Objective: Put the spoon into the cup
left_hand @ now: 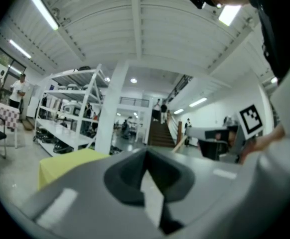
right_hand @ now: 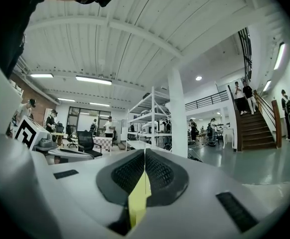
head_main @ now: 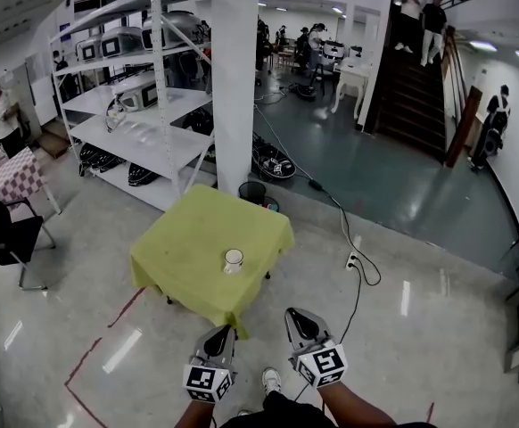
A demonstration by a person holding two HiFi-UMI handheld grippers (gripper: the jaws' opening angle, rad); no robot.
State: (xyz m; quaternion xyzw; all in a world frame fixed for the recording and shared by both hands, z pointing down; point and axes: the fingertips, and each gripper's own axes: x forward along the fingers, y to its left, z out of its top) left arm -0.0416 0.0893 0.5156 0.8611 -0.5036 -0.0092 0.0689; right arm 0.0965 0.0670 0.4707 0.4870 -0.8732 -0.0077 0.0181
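**Head view: empty grippers, cup far ahead**

Both the left gripper (head_main: 218,335) and the right gripper (head_main: 300,321) are clenched on nothing, side by side. Well ahead of them the cup (head_main: 233,259) stands on the yellow table (head_main: 175,257). I see no spoon anywhere. The likely risk is reaching with closed jaws and knocking the cup over.

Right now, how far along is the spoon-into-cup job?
Nothing looks done yet. The white cup stands on the yellow-covered table, and no spoon can be made out at this distance. Nothing is in hand: the left gripper and right gripper are both shut and empty, held short of the table. Left to do: approach, find and pick up the spoon, and put it in the cup.
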